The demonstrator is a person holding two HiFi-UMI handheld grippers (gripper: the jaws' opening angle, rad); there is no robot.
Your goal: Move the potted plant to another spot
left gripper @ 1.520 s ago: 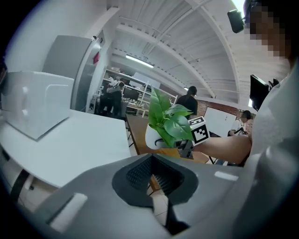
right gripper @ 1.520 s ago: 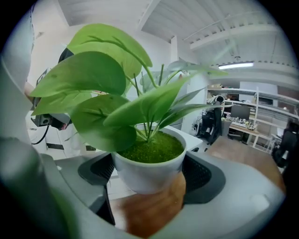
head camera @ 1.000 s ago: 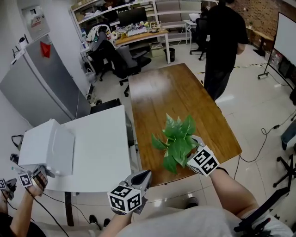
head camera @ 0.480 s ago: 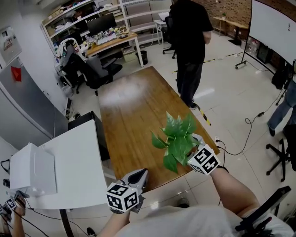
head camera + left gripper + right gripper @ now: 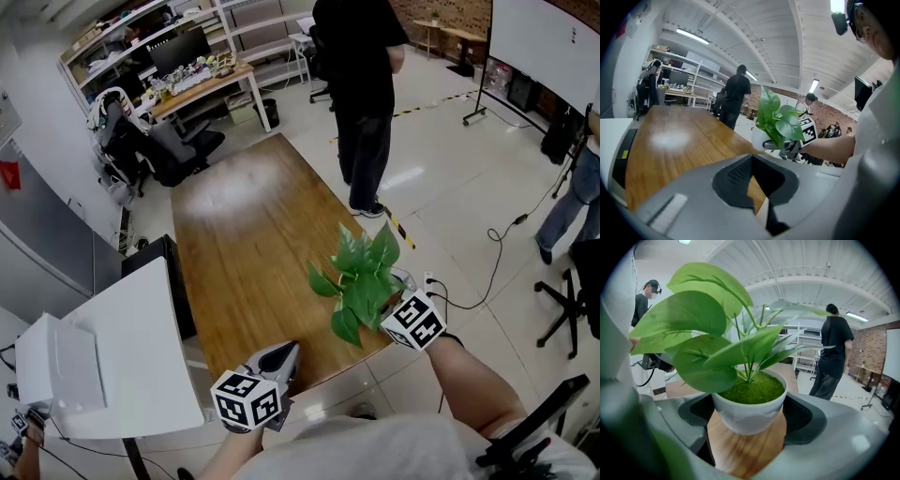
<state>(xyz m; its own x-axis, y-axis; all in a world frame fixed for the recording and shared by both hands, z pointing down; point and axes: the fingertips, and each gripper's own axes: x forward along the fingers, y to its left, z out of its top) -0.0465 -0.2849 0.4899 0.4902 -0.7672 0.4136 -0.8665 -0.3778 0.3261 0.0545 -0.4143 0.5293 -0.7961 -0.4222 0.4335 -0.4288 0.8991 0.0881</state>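
My right gripper (image 5: pixel 402 285) is clamped on the white pot of the potted plant (image 5: pixel 749 397) — one pad on each side — and holds it upright over the near right corner of the wooden table (image 5: pixel 239 234). My left gripper (image 5: pixel 285 355) is closed and empty — positioned at the table's near edge.
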